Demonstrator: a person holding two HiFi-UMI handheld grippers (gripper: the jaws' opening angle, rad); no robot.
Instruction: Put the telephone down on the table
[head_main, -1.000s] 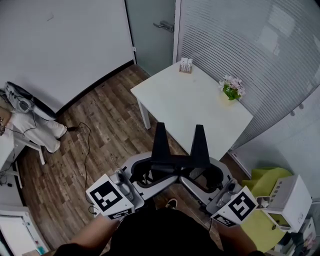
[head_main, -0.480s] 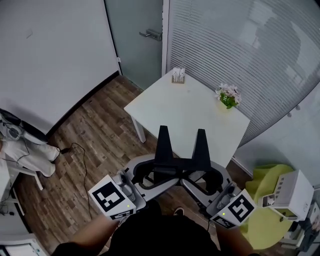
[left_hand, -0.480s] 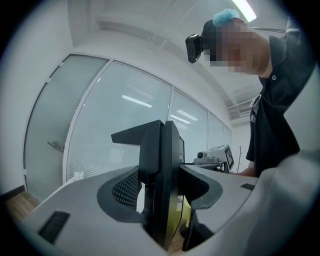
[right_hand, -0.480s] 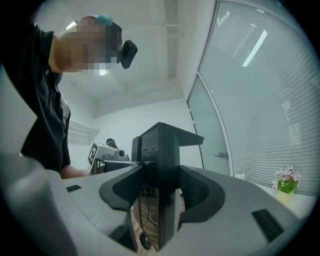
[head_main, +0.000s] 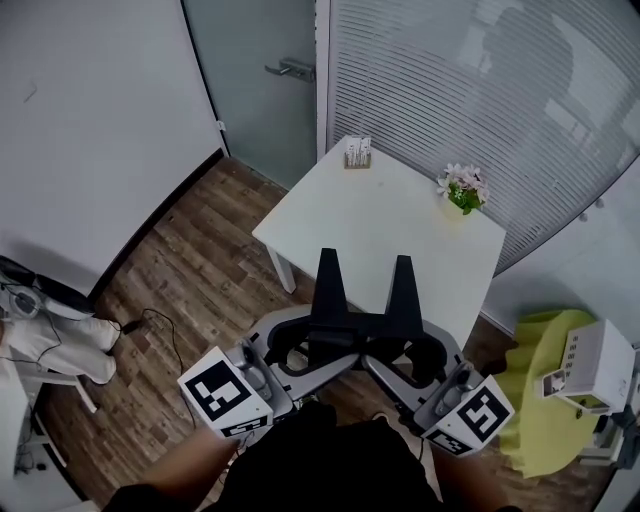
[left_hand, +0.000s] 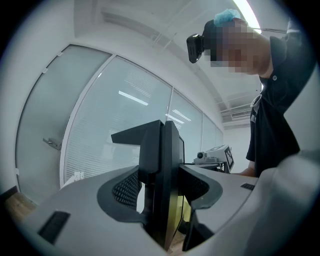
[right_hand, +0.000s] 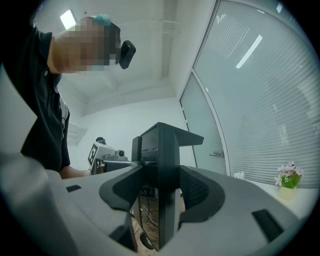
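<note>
Jaws pressed together, empty, on left hand-held gripper (head_main: 328, 268) and right hand-held gripper (head_main: 402, 272); white bench (head_main: 380, 215) ahead of both; no telephone visible, so handling unjudged

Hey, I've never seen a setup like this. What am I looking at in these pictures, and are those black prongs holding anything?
No robot here: a person holds a two-jaw gripper in each hand. The downward picture comes from a camera on the person's head; the other two from cameras riding on the grippers. The black prongs are the left gripper and right gripper, both shut and empty. The white table ahead carries a flower pot and a small holder. No telephone shows.
</note>
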